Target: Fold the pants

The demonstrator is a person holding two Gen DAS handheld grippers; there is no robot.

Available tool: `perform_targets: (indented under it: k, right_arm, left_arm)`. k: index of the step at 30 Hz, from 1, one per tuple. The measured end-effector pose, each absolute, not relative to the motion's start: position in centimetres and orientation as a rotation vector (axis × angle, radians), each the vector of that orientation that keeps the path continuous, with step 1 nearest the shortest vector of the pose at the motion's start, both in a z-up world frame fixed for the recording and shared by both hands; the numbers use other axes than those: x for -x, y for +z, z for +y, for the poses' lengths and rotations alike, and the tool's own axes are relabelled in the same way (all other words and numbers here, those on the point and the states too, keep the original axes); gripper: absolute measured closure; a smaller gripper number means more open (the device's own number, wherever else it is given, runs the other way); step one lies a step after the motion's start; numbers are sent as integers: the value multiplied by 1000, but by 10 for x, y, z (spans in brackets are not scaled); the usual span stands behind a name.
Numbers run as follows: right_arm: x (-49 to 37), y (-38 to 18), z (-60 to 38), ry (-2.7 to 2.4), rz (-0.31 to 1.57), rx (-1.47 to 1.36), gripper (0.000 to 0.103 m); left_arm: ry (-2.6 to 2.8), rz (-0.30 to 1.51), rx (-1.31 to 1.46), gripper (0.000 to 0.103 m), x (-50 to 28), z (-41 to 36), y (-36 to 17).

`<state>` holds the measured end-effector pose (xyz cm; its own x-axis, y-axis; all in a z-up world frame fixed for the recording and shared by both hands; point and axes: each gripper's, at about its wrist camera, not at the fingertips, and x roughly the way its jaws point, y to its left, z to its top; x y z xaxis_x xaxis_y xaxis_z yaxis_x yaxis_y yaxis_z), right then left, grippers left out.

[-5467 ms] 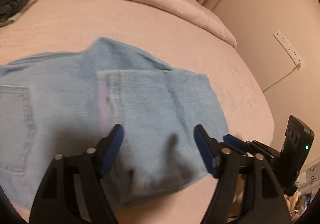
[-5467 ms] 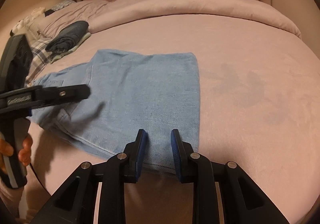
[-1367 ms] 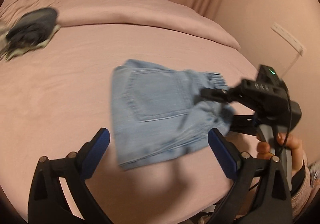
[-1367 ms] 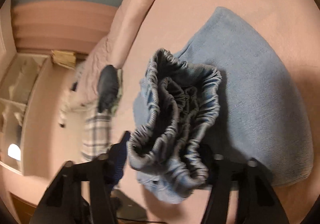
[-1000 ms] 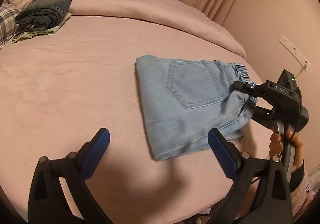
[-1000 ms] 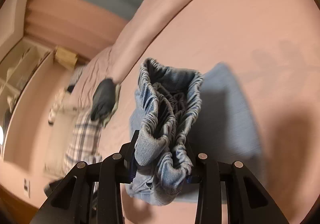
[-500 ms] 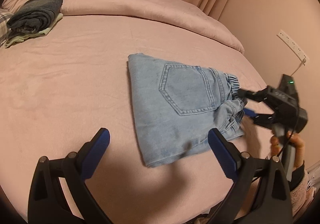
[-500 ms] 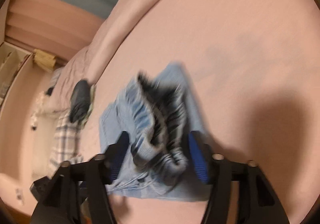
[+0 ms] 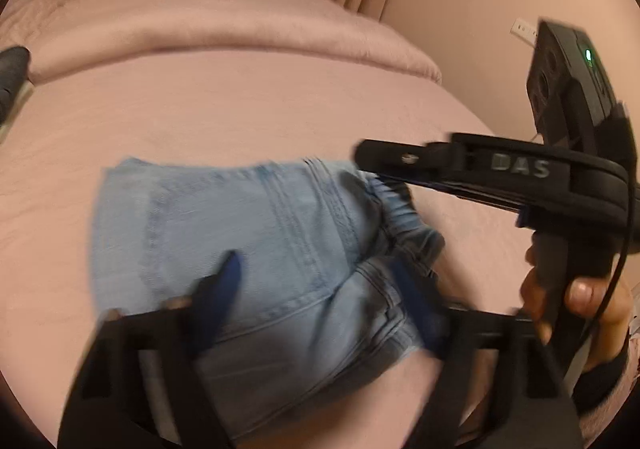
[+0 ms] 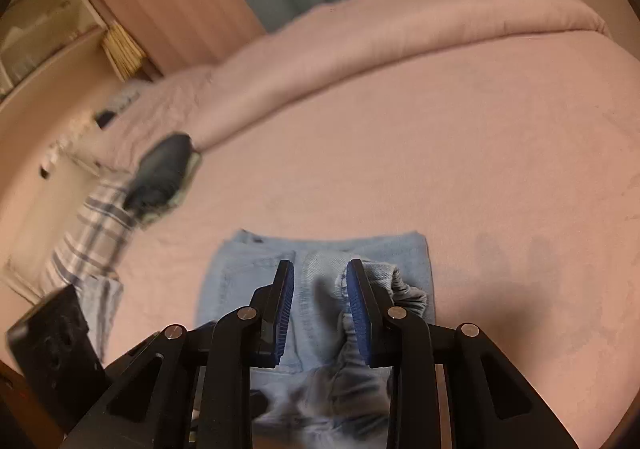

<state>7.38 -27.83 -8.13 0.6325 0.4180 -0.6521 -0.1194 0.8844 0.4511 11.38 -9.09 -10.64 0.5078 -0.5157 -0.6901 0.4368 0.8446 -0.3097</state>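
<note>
lying folded into a compact bundle on the pink bed (image 10: 460,153), the pants (image 9: 224,233) are sitting near the front edge of the mattress, back pocket facing up and the gathered waistband (image 10: 400,289) bunching at one end. light denim like this is looking soft and floppy rather than stiff — it is likely sagging wherever it is unsupported, and the stacked layers are probably sliding over each other if only the top one is pinched. the thick seams and the elastic waistband are looking like the firmest places to take hold; a bite through all layers at a folded edge seems the safer choice.

the left hand-held gripper (image 9: 324,301) is hovering low over the bundle with its jaws spread wide, one pad on each side of the pocket area, closing on nothing. the right hand-held gripper (image 10: 320,309) is standing with its jaws parted over the waistband end; the cloth is showing in the gap between the pads, but nothing is being squeezed as far as i can tell.

motion blur is smearing the left view, so whether its pads are touching the cloth is unclear. the near edge of the bundle is hiding behind the right gripper's frame. a dark folded garment (image 10: 164,169) is lying well apart, near a plaid cloth (image 10: 96,233).
</note>
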Motion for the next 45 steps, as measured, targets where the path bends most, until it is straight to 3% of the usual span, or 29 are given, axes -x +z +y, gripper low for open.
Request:
perform_targets:
  k: [2,6,8,14,17,20,23,27,29,31,41,45]
  right_arm:
    - [-79,-93,-282,268,860,-358,84]
    - [-81,-119,-297,226,911,-375,101]
    - [-80,-126,-310,261,908,-452,101]
    - [-43,-94,-304,296,802,-404,100]
    - [-21,-86,-293,353,767,-346,100]
    - [-13,-98,-277,380,830,-294,100]
    - [-16,-135,-266,369,975,-250,100]
    - [-18,-133,-274,383,995,-336,100]
    - [-19,-120,-266,376,1000,-305,91]
    - [-19,-107,-254,417,962,-289,74]
    - [-104,-89,-133,584,920,-150,73]
    - [-143,-104,-107,548,1005,-96,73]
  left_arm:
    - [-617,929,75,58,-115,-107,-124]
    - [-636,882,1,59,-101,-116,-130]
    - [-651,903,56,59,-105,-108,-131]
    - [-653,883,150,44,-93,-68,-117]
    - [-602,827,142,42,-82,-44,-108]
    - [-537,805,129,40,-79,-26,-108]
    - [-509,901,157,40,-86,-12,-133]
    - [-500,880,153,40,-71,-9,-138]
    - [-513,868,146,40,-66,-10,-135]
    - [-524,862,173,40,-64,-2,-137]
    - [-564,862,233,40,-53,12,-146]
    - [-588,860,272,40,-50,22,-150]
